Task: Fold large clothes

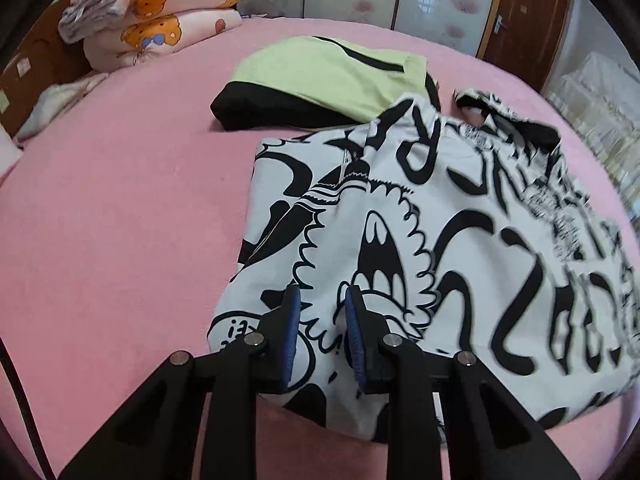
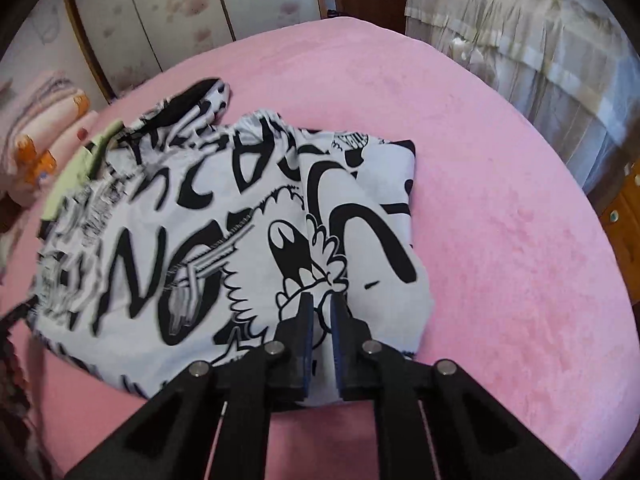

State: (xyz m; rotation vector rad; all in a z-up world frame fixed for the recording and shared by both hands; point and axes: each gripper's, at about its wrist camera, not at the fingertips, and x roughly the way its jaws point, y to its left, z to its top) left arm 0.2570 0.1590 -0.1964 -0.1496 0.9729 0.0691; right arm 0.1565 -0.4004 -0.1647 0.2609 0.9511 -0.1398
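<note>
A large white garment with black cartoon print (image 1: pixel 420 240) lies partly folded on the pink bed (image 1: pixel 120 220); it also fills the middle of the right wrist view (image 2: pixel 224 220). My left gripper (image 1: pixel 323 296) sits over its near left edge, jaws a hand's width apart with cloth between the blue pads. My right gripper (image 2: pixel 321 304) sits over the near right part, jaws narrowly apart with a fold of the cloth between the pads. Whether either grips the cloth is unclear.
A folded light green and black garment (image 1: pixel 320 80) lies behind the printed one. A stack of pink quilts (image 1: pixel 160 20) stands at the bed's back left. Wardrobe doors (image 2: pixel 160 12), a wooden door (image 1: pixel 524 16) and a covered sofa (image 2: pixel 520 52) surround the pink bed (image 2: pixel 520 240).
</note>
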